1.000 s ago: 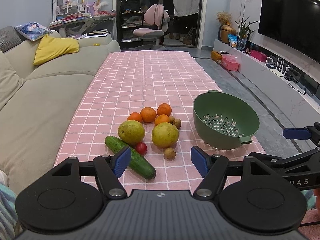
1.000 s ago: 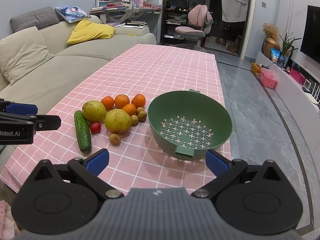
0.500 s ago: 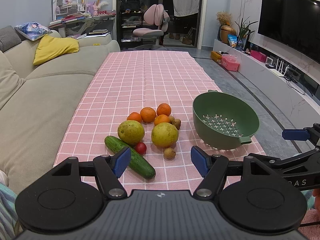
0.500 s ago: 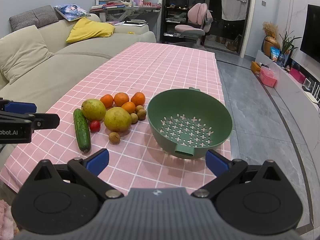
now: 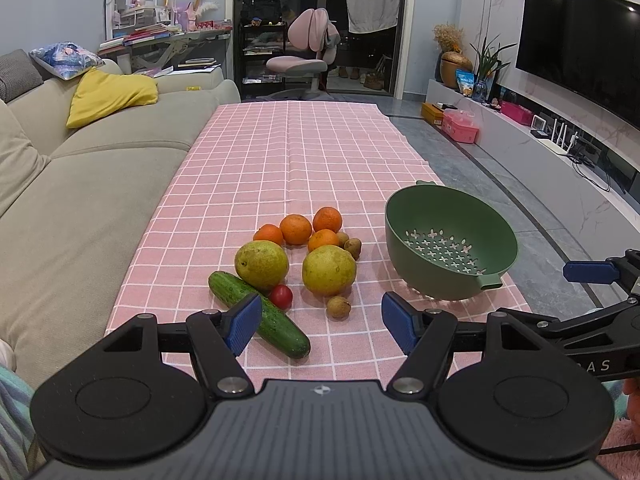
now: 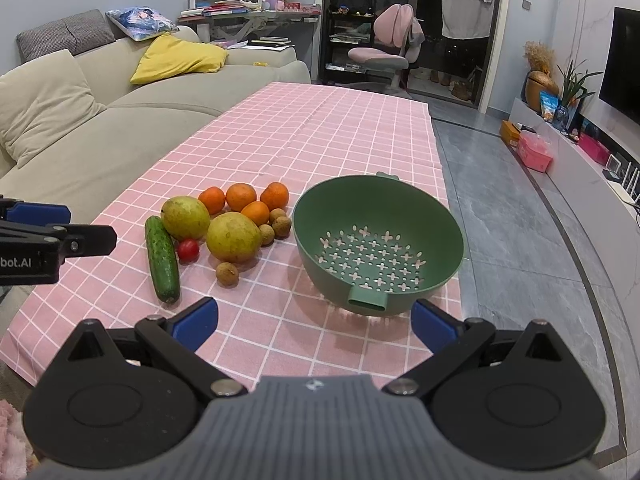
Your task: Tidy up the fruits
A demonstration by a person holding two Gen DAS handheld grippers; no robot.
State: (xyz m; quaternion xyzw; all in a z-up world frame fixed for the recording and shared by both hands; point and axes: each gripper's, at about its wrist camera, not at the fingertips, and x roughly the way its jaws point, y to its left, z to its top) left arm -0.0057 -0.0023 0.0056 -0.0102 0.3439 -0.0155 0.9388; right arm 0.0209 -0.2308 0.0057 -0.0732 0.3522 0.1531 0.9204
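Note:
On the pink checked tablecloth [image 5: 288,168] lies a cluster of produce: two yellow-green pears [image 5: 261,264] [image 5: 329,270], several oranges [image 5: 295,229], a cucumber [image 5: 258,314], a cherry tomato [image 5: 281,295] and small brown longans [image 5: 338,306]. To their right stands an empty green colander [image 5: 450,248] [image 6: 378,244]. My left gripper [image 5: 320,322] hovers open in front of the fruit, nothing between its blue pads. Just before the colander's handle my right gripper [image 6: 314,320] is open and empty too.
A beige sofa [image 5: 60,200] with a yellow cushion runs along the table's left side. Grey tiled floor [image 6: 520,240] lies past the table's right edge, with a TV unit beyond. A pink chair and a cluttered desk stand at the far end.

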